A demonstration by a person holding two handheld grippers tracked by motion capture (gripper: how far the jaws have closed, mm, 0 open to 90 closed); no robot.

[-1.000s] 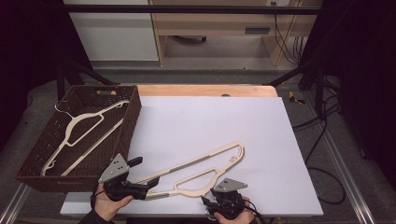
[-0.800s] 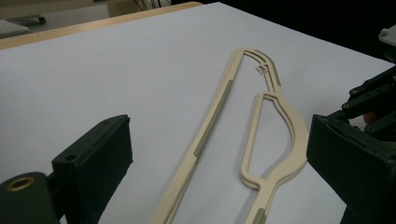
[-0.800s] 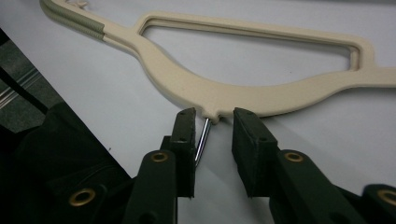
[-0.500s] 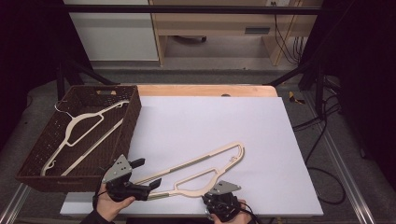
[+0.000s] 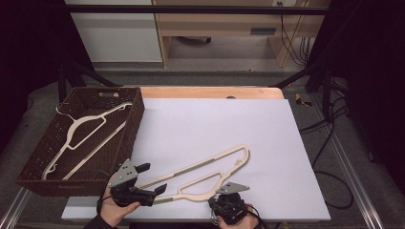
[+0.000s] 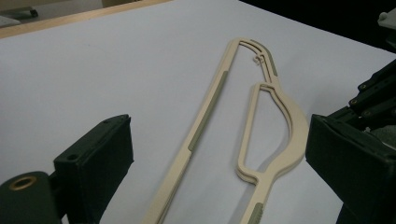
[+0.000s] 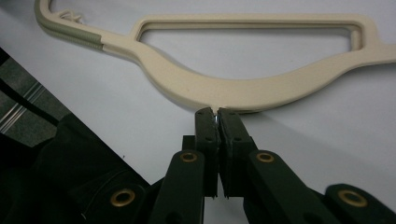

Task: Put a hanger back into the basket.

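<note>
The cream hanger point(image 5: 200, 171) lies flat on the white table point(image 5: 215, 124), near its front edge, slanting up to the right. It looks a light, stiff plastic piece, thin and long, so it will likely swing if picked up by one end; the smooth arms look slippery, while the grey ribbed strips along them should offer more bite. The right tool point(image 7: 217, 112) has just been closing and now sits clenched, its tips meeting at the lower edge of the hanger's curved neck, seemingly nipping only that thin rim. The left tool point(image 5: 152, 183) stands released, jaws wide, with the hanger's near end lying between them on the table. Best hold, I judge: the thick neck, or both ends at once. Count: one hanger on the table, one more in the brown woven basket point(image 5: 38, 183) at left, two tools.
</note>
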